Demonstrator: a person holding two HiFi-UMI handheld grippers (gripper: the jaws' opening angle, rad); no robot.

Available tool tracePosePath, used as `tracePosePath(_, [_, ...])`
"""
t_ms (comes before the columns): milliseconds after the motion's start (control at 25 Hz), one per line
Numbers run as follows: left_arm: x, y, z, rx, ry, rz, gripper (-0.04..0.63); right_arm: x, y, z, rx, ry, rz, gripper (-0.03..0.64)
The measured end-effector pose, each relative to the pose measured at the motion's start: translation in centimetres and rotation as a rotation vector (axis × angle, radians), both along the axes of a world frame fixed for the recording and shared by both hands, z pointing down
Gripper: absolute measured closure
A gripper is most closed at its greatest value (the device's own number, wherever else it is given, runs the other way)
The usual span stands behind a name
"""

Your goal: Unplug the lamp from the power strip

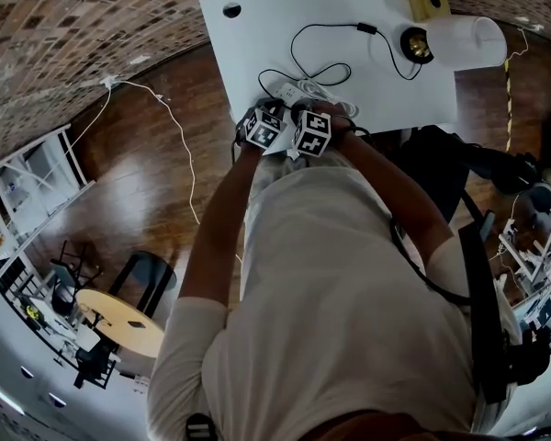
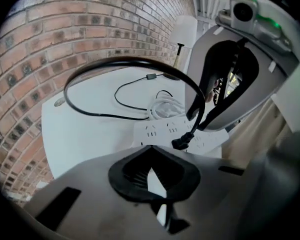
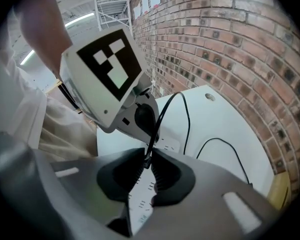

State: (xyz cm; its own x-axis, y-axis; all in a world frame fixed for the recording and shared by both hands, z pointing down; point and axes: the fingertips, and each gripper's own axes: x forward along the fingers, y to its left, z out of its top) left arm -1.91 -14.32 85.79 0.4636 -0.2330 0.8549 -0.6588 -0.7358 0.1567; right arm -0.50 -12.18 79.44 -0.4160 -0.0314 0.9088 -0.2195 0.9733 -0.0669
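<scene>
Right gripper (image 3: 146, 160) pinched on cord (image 3: 158, 128) | left gripper (image 2: 152, 149) pressed together, empty | power strip (image 2: 162, 128) is best pinned, plug (image 2: 182, 143) drawn straight.

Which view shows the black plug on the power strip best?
The left gripper view: the plug sits on the power strip, in clear sight. The right gripper view shows only its cord, pinched in the right tongs. In the head view, the left gripper and the right one cover it.
</scene>
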Motion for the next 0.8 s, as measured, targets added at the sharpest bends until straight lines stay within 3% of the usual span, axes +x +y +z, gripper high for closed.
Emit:
tracePosePath(280, [0.2, 0.1, -0.1, 0.112, -0.056, 0.111, 0.592, -0.3, 0.3, 0.6, -0.008, 0.014, 0.008, 0.578])
tracePosePath(440, [0.8, 0.2, -0.1, 0.117, -0.049, 0.139, 0.594, -0.2, 0.2, 0.6, -0.012, 0.020, 0.015, 0.577])
tracePosePath(680, [1.0, 0.5, 0.0, 0.162, -0.124, 0.228, 0.600, -0.3, 0.2, 1.0, -0.017, 0.021, 0.012, 0.578])
tracePosePath(800, [1.2, 0.5, -0.1, 0.161, -0.100, 0.230, 0.601, -0.1, 0.2, 0.9, -0.019, 0.022, 0.011, 0.581])
